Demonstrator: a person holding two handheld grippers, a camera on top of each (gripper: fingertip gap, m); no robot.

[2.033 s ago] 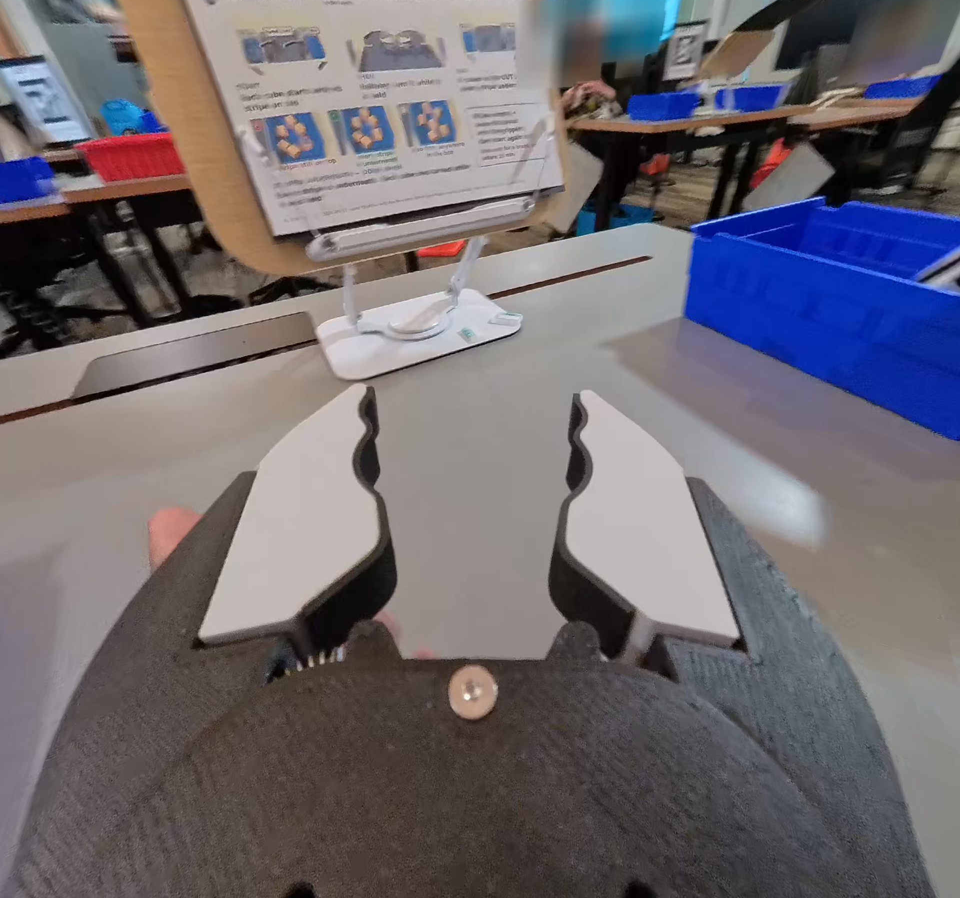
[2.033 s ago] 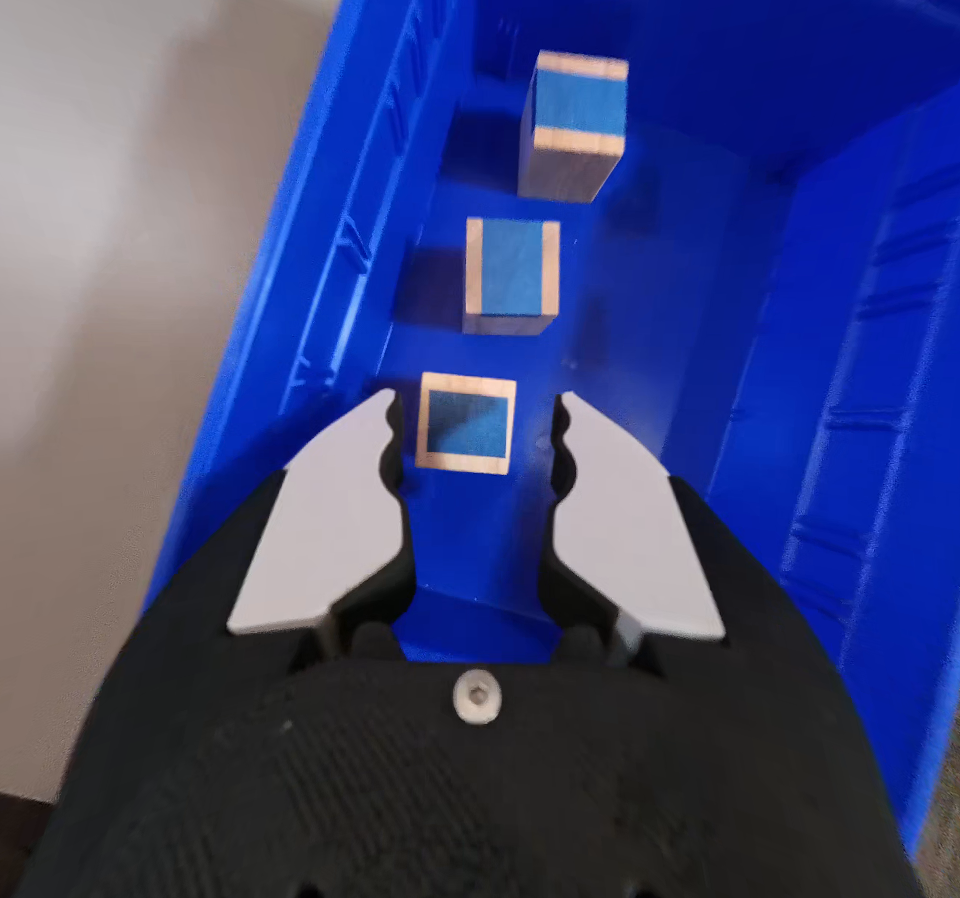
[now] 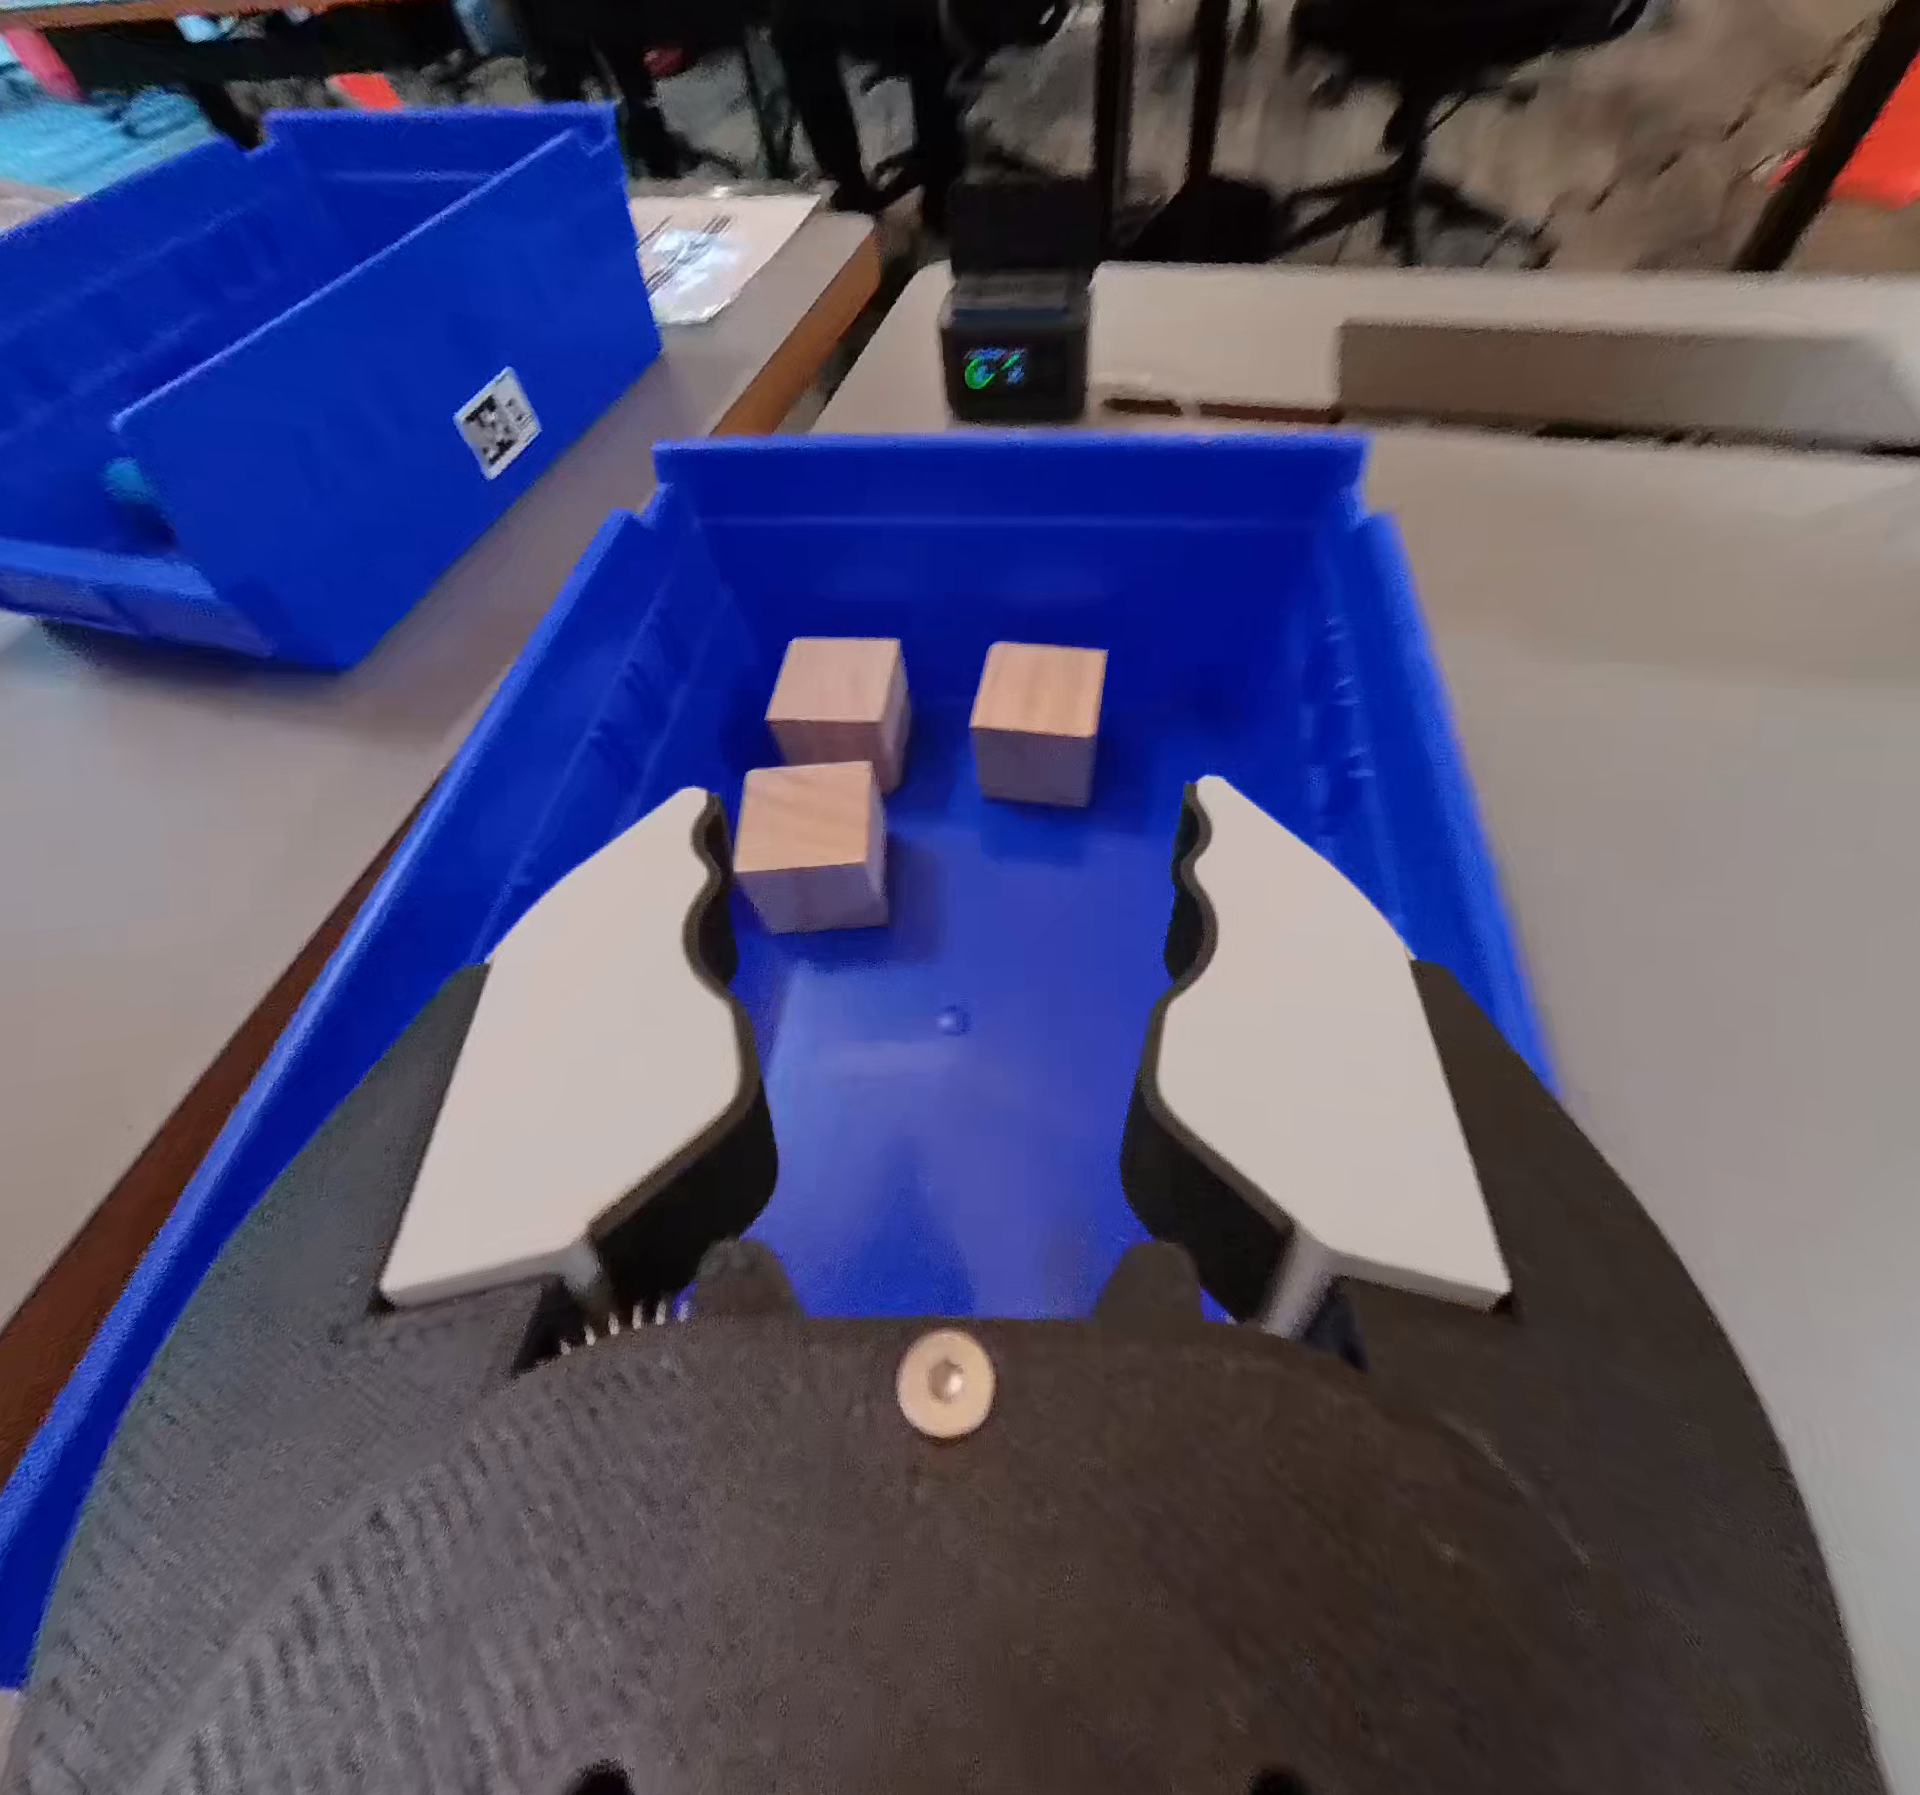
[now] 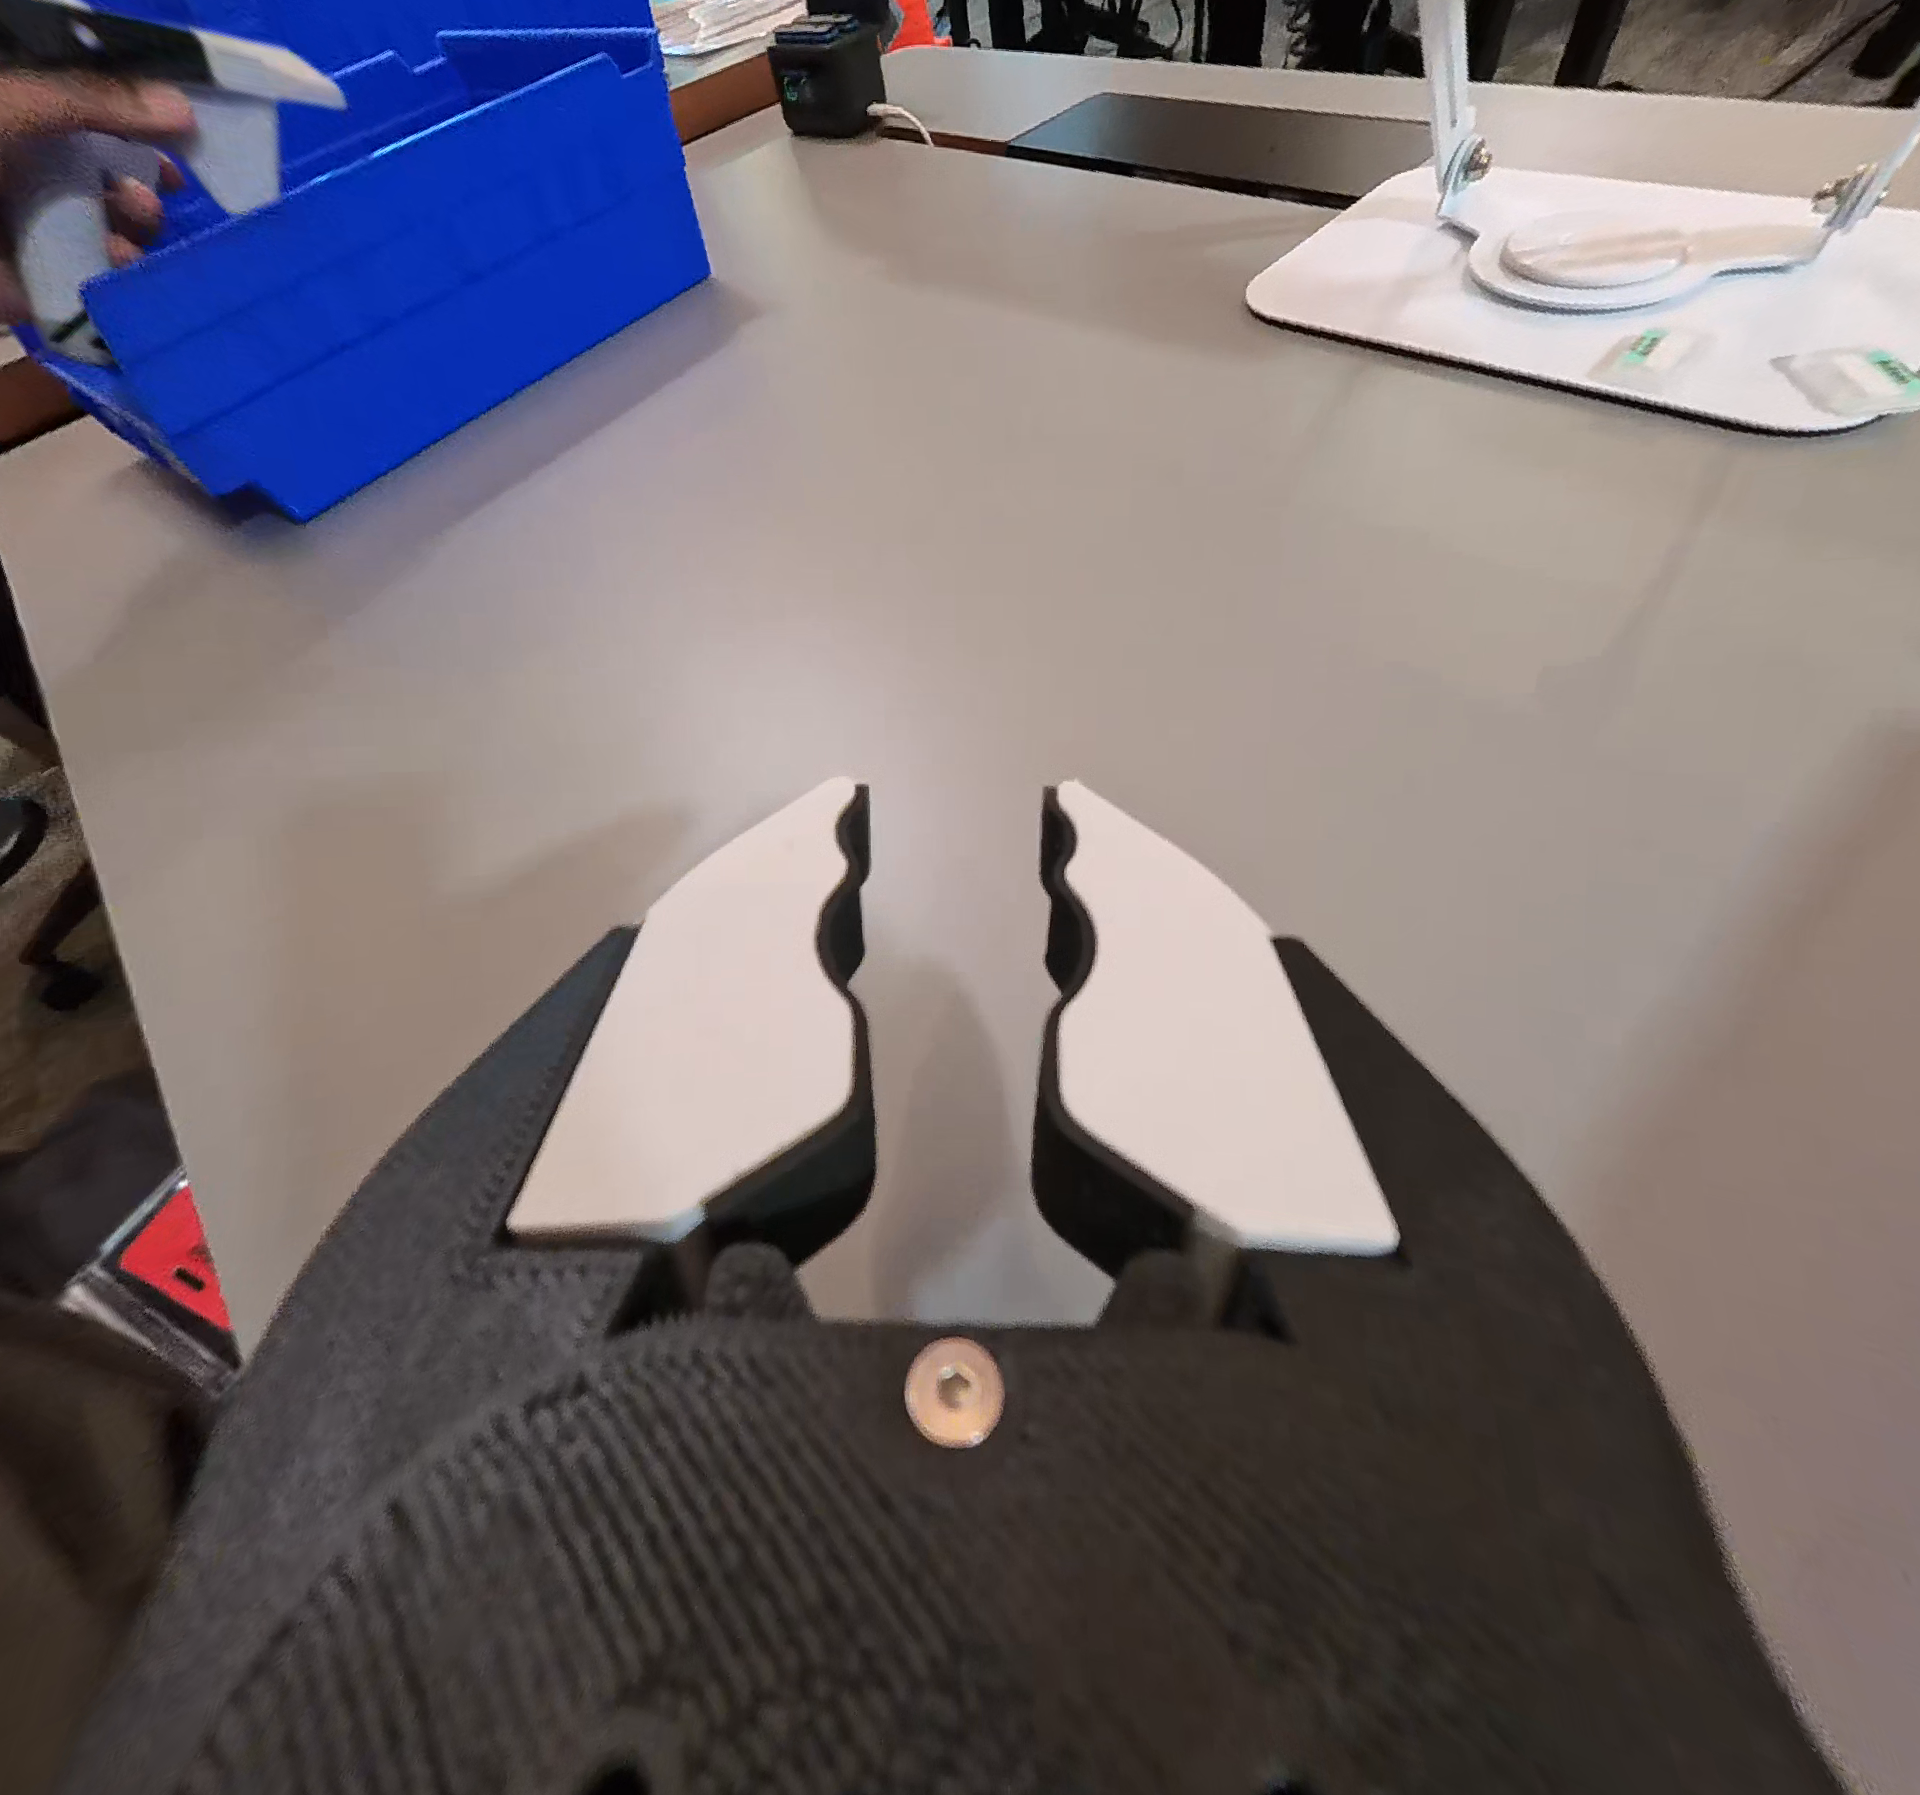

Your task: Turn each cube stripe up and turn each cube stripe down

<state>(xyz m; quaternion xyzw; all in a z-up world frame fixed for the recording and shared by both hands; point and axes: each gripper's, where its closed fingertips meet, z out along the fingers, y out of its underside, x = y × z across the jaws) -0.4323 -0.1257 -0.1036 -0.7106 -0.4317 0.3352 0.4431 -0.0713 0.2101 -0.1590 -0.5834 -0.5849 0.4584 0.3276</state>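
Note:
In the left wrist view three wooden cubes lie in a blue bin [image 3: 1392, 706], all showing plain wood faces with no stripe in sight: a near cube [image 3: 812, 843], a far left cube [image 3: 840, 706] and a far right cube [image 3: 1039, 722]. My left gripper [image 3: 948, 800] is open and empty above the bin, its left finger close beside the near cube. My right gripper [image 4: 956, 795] is open and empty over the bare grey table [image 4: 1039, 550]. The left gripper [image 4: 208, 98] shows blurred over the bin [image 4: 416, 291] in the right wrist view.
A second blue bin [image 3: 312, 457] stands left of the first. A small black device with a lit screen [image 3: 1013, 353] sits behind the bin. A white stand base [image 4: 1621, 311] holding a board is at the table's far right. A table edge runs along the left.
My left gripper has swung from facing the board stand to over the bin with the cubes. My right gripper has left the bin and now hovers over the bare table.

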